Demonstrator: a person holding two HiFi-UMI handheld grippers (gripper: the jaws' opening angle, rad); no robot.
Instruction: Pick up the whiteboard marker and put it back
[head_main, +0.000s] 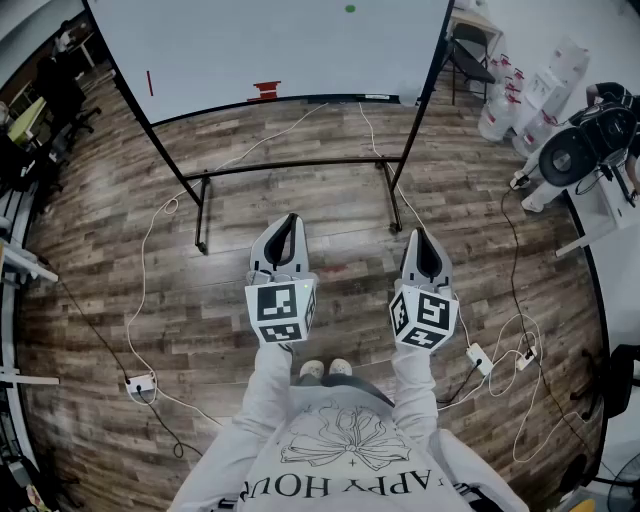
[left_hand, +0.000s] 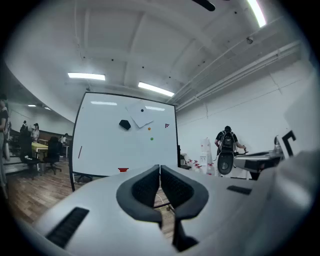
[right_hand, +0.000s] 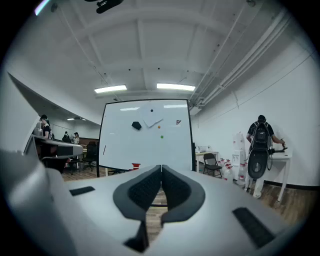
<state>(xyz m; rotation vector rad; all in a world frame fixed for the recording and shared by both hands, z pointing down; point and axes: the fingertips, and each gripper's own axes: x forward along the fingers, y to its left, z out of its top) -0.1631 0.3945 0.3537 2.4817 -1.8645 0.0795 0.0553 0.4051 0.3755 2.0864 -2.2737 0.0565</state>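
Okay, both units are held level, side by side, pointing at the whiteboard and well short of it. The left hand-held gripper has its jaws closed together with nothing between them. The right hand-held gripper is the same, pads meeting and empty.

The marker looks like the thin red stick standing upright on the whiteboard's left part, a bit above its bottom edge. It is too small to be sure it isn't a drawn stroke. Neither unit is near it.

A red block sits at the whiteboard's bottom edge, near the middle. High on the whiteboard is a black eraser, with a paper sheet just right of it. An orange dot and a green dot are below the sheet.

The whiteboard stands on a black frame on the wood floor. Cables trail over the floor in front of the whiteboard.

Right of the whiteboard:
- a folding chair, close by
- water jugs
- a person with a backpack, back turned, furthest out

Left of the whiteboard, people sit at desks far back.

Grey sleeves carry both units.
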